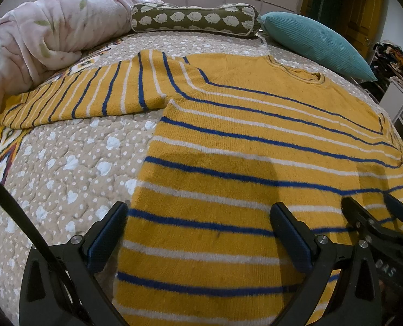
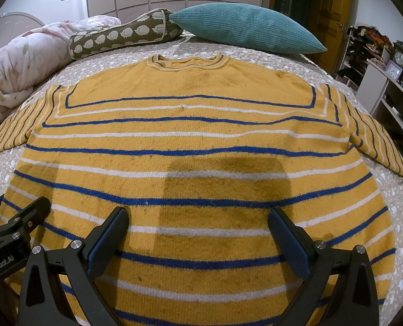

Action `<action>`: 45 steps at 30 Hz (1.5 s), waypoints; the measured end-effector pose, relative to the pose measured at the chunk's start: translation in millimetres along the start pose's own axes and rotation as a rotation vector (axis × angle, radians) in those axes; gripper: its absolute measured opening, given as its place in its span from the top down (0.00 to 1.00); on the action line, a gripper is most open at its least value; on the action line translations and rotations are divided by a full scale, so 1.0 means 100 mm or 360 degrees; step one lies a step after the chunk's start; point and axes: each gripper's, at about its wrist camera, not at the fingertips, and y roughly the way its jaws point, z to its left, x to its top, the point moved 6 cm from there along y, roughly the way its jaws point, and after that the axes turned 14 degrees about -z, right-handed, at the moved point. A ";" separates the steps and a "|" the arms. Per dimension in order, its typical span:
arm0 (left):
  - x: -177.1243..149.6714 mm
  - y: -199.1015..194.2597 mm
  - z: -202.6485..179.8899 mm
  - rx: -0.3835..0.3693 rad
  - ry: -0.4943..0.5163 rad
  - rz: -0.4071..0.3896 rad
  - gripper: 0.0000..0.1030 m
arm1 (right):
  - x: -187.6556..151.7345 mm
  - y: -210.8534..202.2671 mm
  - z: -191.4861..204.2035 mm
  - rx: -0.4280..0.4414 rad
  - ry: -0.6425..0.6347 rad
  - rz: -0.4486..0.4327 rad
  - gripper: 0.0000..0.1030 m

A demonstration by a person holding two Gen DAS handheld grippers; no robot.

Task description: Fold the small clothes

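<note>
The yellow striped sweater point(image 2: 196, 135) lies spread flat, front up, on the quilted bed point(image 1: 73, 157), collar toward the teal pillow point(image 2: 244, 27) and hedgehog-print bolster point(image 1: 193, 19), both sleeves stretched out sideways. Left tongs point(image 1: 198, 233) gape wide over the sweater's left edge near the hem, gripping nothing, one finger over the quilt and the other over the knit. Right tongs point(image 2: 198, 233) hang just as wide over the middle of the lower body, nothing between them, pink comforter point(image 1: 44, 32) bunched up far left.
</note>
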 end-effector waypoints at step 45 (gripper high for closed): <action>2.21 -0.16 1.33 -0.0095 -0.0326 -0.0300 1.00 | 0.03 0.05 -0.06 0.0115 0.0097 -0.0003 0.00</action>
